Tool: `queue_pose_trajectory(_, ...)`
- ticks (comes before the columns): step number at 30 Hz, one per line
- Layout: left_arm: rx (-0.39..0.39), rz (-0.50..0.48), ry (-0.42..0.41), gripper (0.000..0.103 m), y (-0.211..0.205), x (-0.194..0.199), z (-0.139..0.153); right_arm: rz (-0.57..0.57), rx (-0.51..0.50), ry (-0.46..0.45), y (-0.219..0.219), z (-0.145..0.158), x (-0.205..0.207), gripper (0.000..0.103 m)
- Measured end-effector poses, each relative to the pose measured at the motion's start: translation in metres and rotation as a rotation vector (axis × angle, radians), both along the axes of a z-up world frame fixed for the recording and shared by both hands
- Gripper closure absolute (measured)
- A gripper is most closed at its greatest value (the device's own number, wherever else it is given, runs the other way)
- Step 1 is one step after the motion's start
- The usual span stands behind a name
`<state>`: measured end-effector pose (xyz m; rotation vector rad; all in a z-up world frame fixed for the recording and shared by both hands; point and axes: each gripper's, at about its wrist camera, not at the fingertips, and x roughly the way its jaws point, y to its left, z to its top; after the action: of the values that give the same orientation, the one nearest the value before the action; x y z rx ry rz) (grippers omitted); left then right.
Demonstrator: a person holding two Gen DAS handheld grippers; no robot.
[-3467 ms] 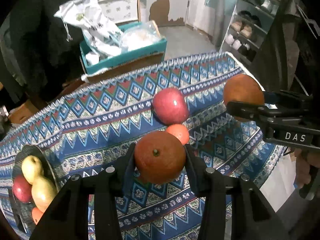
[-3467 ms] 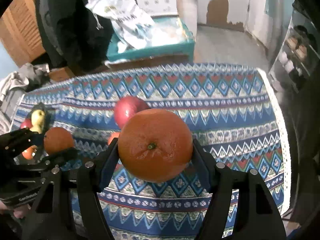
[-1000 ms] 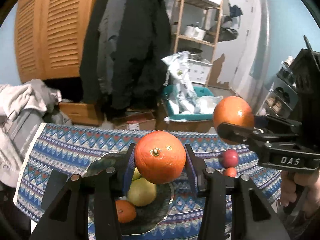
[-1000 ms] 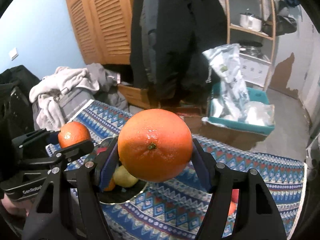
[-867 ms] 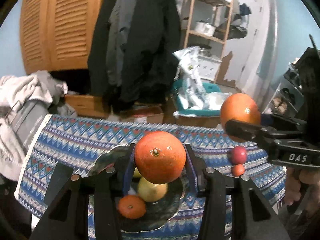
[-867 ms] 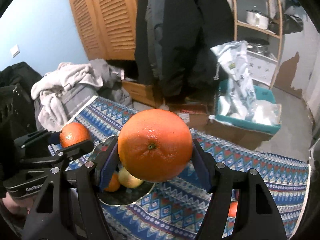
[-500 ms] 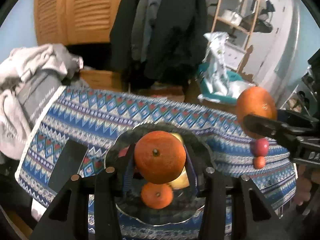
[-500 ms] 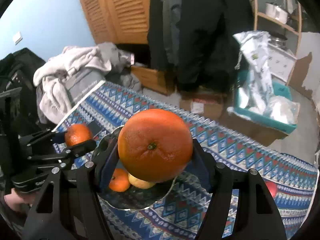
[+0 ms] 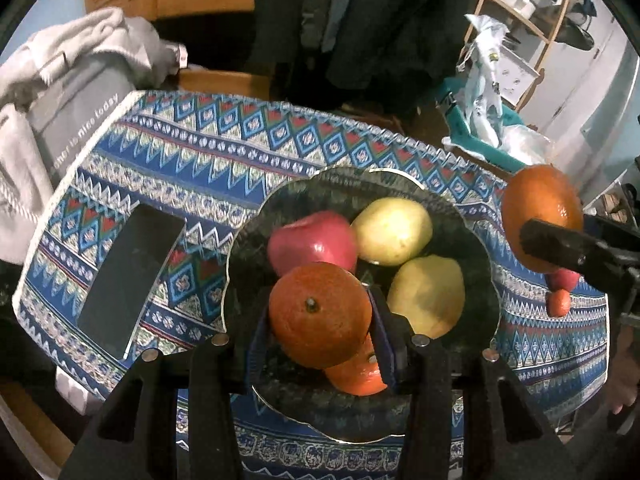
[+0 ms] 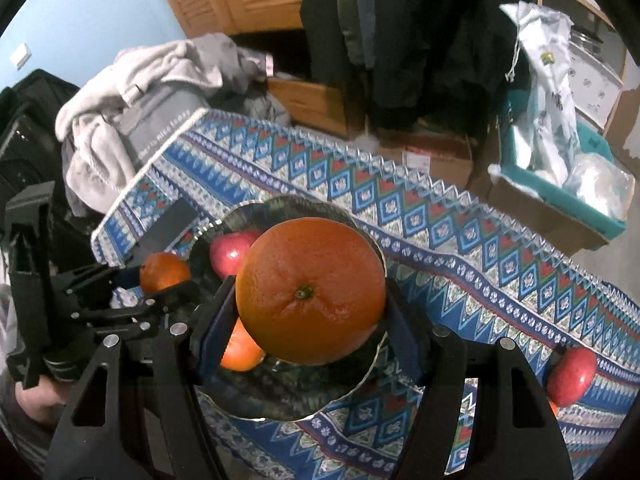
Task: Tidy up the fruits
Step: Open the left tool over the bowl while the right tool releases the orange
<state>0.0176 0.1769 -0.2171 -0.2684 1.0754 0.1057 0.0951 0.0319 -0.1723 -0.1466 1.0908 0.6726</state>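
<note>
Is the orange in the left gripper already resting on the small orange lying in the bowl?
Cannot tell. In the left wrist view the held orange overlaps the small orange in the bowl, hiding any gap or contact.

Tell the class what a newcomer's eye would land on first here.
Two oranges, one clamped in each gripper: the larger orange in the right gripper, the smaller orange in the left gripper. Both hang above a dark bowl of fruit on the patterned tablecloth.

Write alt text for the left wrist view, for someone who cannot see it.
The left claw grips an orange above a dark plate holding a red apple, two yellow pears and a smaller orange. At right, the right claw holds a larger orange over the patterned tablecloth.
</note>
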Motion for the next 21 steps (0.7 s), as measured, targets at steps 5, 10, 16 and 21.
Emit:
queue_pose_trajectory(5,-0.009,0.01,0.032,0.056,0.003,0.002,-0.012,-0.006,-0.039,0.041,-0.001,-0.021,0.007,0.034)
queue_pose_trajectory(10,-0.016,0.01,0.063,0.056,0.001,0.004,-0.021,-0.011,-0.074,0.066,-0.003,-0.039,0.012,0.034)
queue_pose_trajectory(16,-0.012,0.011,0.1,0.056,0.0,0.006,-0.029,-0.011,-0.09,0.079,-0.002,-0.053,0.018,0.033)
queue_pose_trajectory(21,0.008,0.029,0.101,0.052,0.001,0.005,-0.028,-0.004,-0.094,0.085,0.002,-0.06,0.021,0.032)
